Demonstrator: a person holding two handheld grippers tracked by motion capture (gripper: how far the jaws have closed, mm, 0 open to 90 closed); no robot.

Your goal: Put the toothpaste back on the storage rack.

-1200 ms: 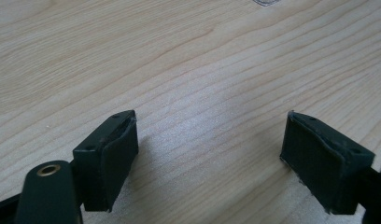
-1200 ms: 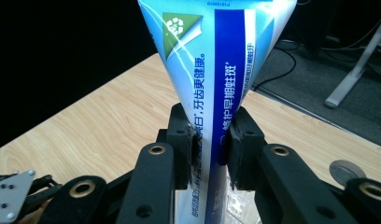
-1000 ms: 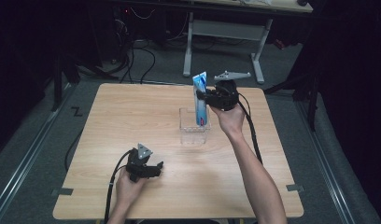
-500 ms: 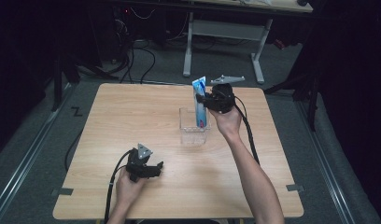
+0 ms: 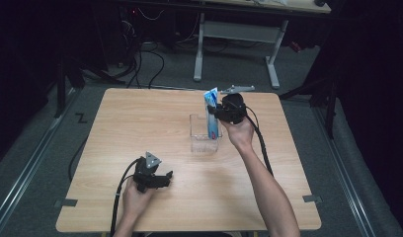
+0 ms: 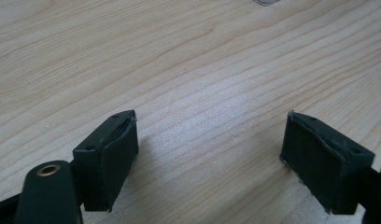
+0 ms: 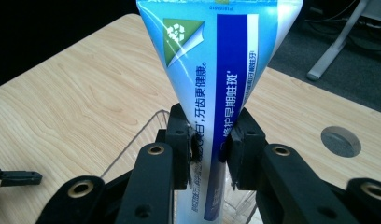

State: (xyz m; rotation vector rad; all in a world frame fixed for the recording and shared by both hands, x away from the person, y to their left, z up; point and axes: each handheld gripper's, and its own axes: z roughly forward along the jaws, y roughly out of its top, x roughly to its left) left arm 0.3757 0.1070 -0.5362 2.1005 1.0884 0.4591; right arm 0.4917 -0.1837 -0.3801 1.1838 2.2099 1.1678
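Note:
A blue and white toothpaste tube point(image 5: 212, 116) point(image 7: 216, 70) stands upright, its lower end inside a clear plastic box point(image 5: 204, 133) near the table's middle. My right gripper point(image 5: 218, 112) point(image 7: 212, 149) is shut on the tube about halfway up, and the crimped flat end points up. The box's clear rim point(image 7: 137, 135) shows below the jaws. My left gripper point(image 5: 157, 180) point(image 6: 209, 149) rests low over the bare wood near the front left. It is open, with nothing between its black pads point(image 6: 116, 149).
The wooden table point(image 5: 140, 123) has a round grey cable hole point(image 7: 340, 140) beyond the box. A white desk frame point(image 5: 239, 34) and cables lie on the floor behind the table. Dark floor surrounds the table edges.
The right gripper and the tube have shifted slightly toward the far side and up over the box. The left gripper has not moved.

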